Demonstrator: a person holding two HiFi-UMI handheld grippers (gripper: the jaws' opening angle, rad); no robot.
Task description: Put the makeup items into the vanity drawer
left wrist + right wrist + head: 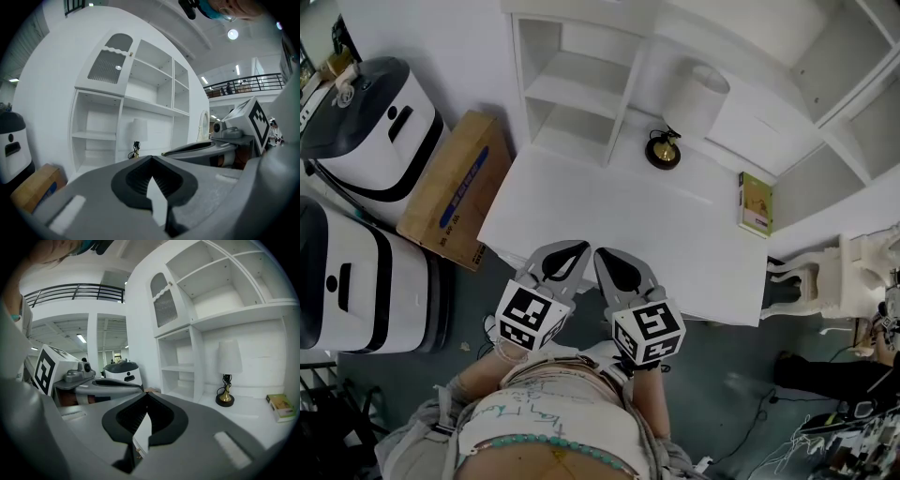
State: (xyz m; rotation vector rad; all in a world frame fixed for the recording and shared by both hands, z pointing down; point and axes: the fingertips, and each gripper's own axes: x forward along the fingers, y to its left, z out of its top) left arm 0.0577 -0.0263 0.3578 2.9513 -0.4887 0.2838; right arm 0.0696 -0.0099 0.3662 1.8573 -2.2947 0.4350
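Above the near edge of the bench (609, 202), left gripper (566, 254) and right gripper (617, 266) are closed and empty, the green box (756, 203) lies far right, and with no drawer seen open, fetching it first could stall.

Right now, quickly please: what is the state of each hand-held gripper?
Left hand-held gripper: closed, holding nothing.
Right hand-held gripper: closed, holding nothing.

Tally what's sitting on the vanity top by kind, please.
Lamp: 1
Green flat box: 1
Total: 2, both toward the back of the vanity top.
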